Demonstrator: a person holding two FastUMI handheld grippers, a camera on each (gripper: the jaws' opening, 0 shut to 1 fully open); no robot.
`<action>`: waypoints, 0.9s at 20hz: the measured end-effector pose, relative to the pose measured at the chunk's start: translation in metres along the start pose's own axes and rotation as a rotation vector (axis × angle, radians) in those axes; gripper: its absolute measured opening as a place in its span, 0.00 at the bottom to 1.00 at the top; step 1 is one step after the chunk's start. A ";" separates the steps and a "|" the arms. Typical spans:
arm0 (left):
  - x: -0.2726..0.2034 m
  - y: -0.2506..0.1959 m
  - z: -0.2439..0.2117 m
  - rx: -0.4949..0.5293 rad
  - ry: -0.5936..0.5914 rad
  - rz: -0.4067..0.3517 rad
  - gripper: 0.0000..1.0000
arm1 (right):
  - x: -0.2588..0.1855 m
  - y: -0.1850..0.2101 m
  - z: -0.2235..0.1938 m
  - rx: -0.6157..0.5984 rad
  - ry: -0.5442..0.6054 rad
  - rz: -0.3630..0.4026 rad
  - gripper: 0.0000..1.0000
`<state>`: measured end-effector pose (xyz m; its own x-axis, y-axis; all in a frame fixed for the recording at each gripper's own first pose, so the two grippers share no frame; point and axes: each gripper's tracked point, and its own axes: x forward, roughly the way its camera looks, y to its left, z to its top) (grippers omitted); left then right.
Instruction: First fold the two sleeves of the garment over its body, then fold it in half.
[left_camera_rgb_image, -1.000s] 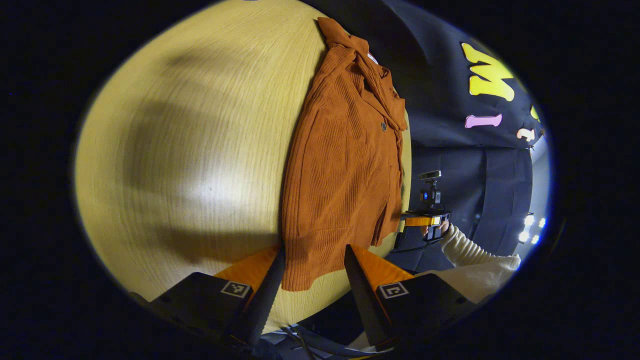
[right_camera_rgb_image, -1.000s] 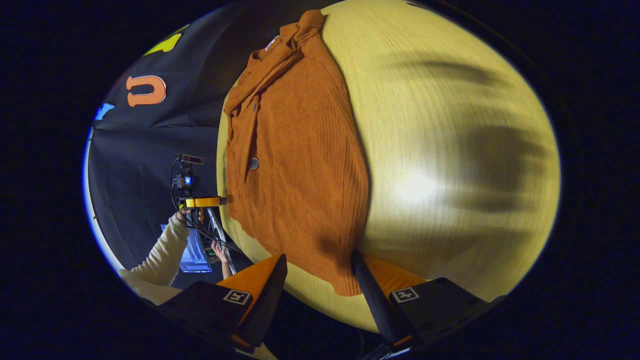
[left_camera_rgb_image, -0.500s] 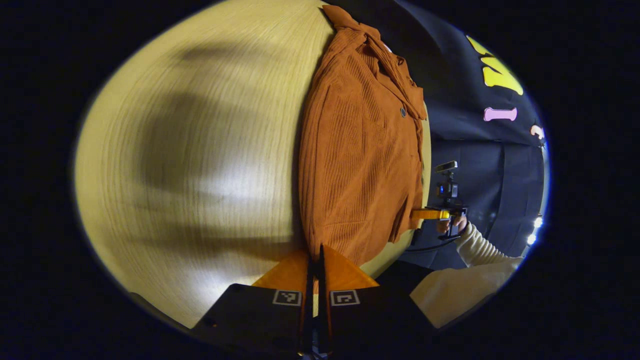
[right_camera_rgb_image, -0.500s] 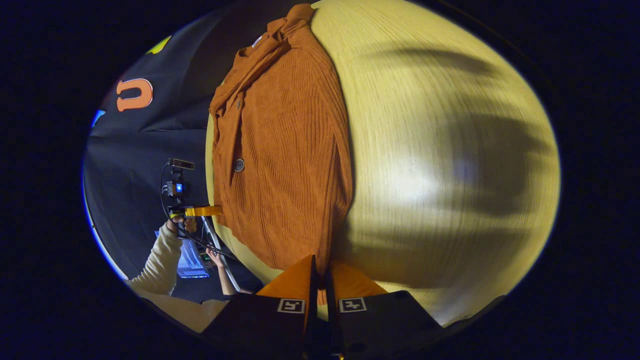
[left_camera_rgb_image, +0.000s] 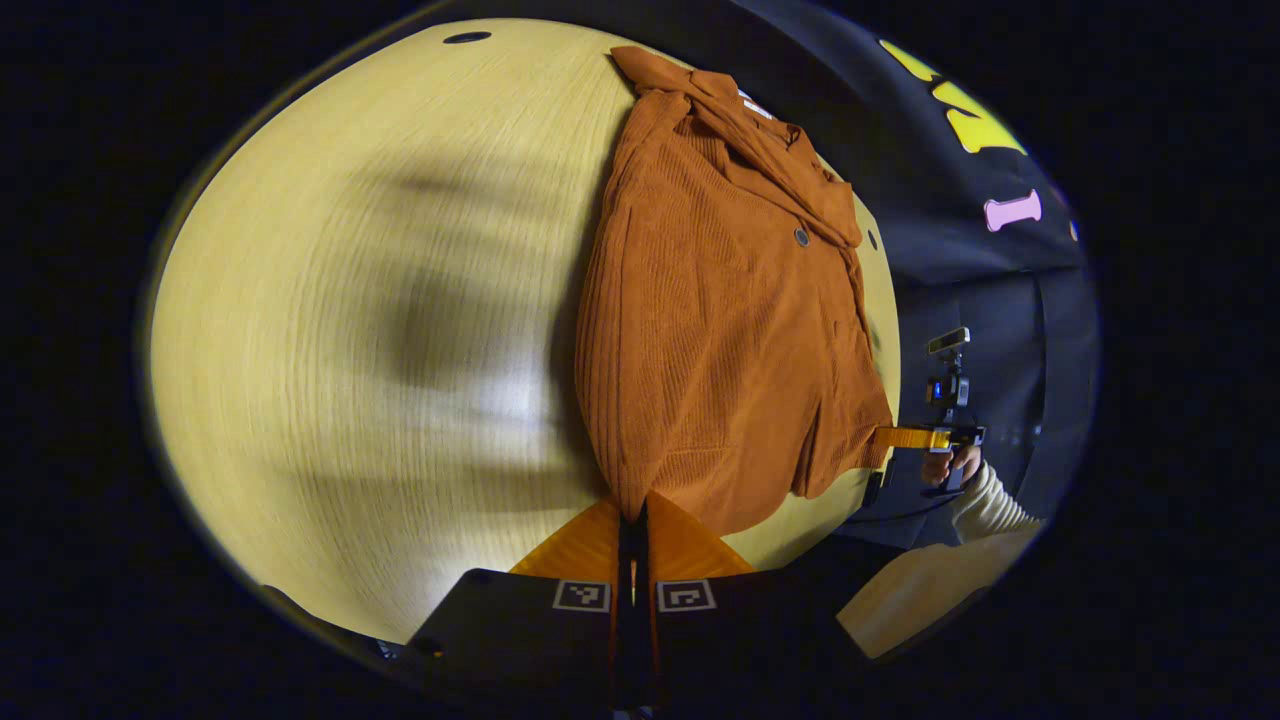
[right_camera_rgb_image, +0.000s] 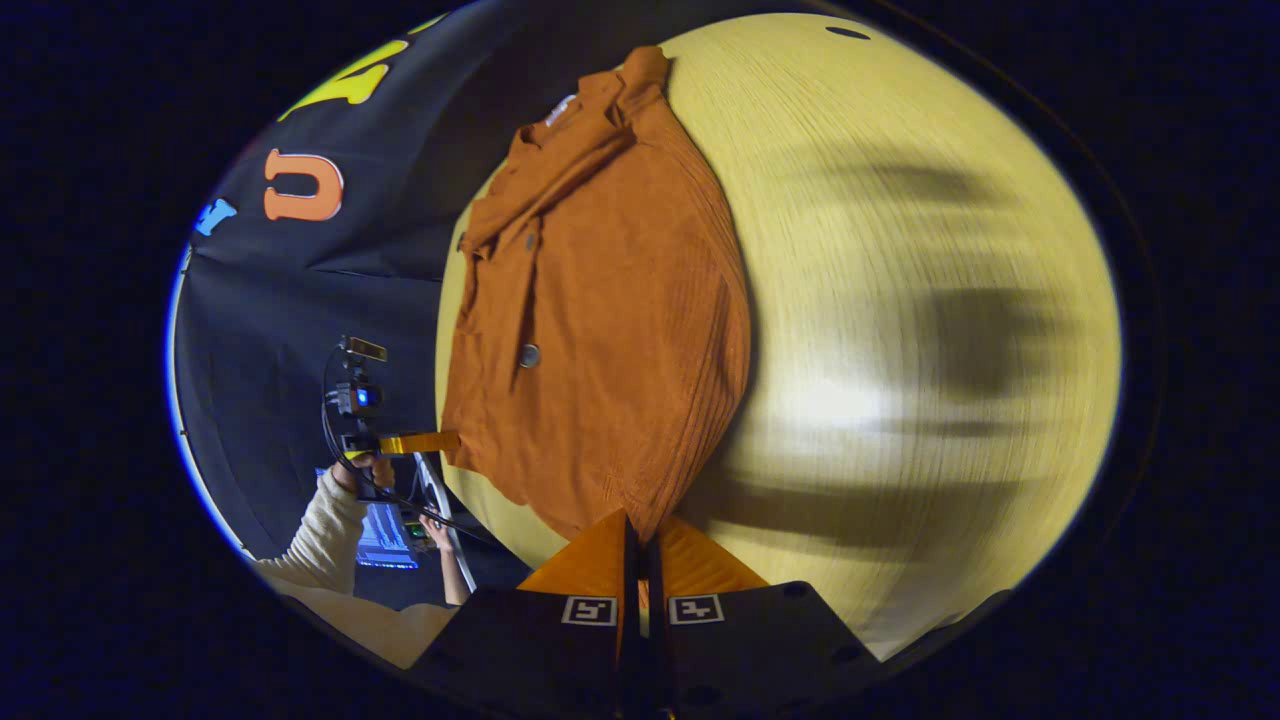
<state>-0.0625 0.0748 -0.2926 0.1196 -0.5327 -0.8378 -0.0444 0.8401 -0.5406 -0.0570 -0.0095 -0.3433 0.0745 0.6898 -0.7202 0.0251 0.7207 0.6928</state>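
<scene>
A rust-orange ribbed garment (left_camera_rgb_image: 720, 330) lies along the round wooden table (left_camera_rgb_image: 350, 300), collar at the far end and hem toward me. My left gripper (left_camera_rgb_image: 632, 515) is shut on one hem corner. In the left gripper view my right gripper (left_camera_rgb_image: 905, 437) pinches the other hem corner at the table's edge. In the right gripper view the garment (right_camera_rgb_image: 610, 330) stretches away, and my right gripper (right_camera_rgb_image: 640, 525) is shut on its near hem corner. The left gripper (right_camera_rgb_image: 420, 442) holds the far corner there. The hem bulges up slightly between the two grips.
A cream sleeve (left_camera_rgb_image: 985, 500) and a hand hold the farther gripper. The table (right_camera_rgb_image: 900, 300) is broad beside the garment, with a small dark hole (left_camera_rgb_image: 466, 37) near its far rim. A lit screen (right_camera_rgb_image: 385, 525) sits below the table edge.
A second ago both grippers stood open around the hem corners. They have since shut on the fabric, and the hem has risen a little off the table.
</scene>
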 end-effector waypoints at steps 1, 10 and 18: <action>-0.011 -0.012 0.005 0.016 -0.028 -0.015 0.03 | -0.006 0.013 0.006 -0.013 -0.024 0.022 0.04; -0.111 -0.098 0.089 0.141 -0.282 -0.124 0.03 | -0.064 0.131 0.095 -0.144 -0.186 0.165 0.04; -0.135 -0.133 0.224 0.167 -0.445 -0.110 0.03 | -0.087 0.192 0.241 -0.248 -0.347 0.103 0.04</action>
<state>0.1495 0.0581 -0.0905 0.5288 -0.5545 -0.6426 0.1478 0.8057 -0.5736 0.1820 0.0523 -0.1387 0.3957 0.7252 -0.5635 -0.2366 0.6734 0.7004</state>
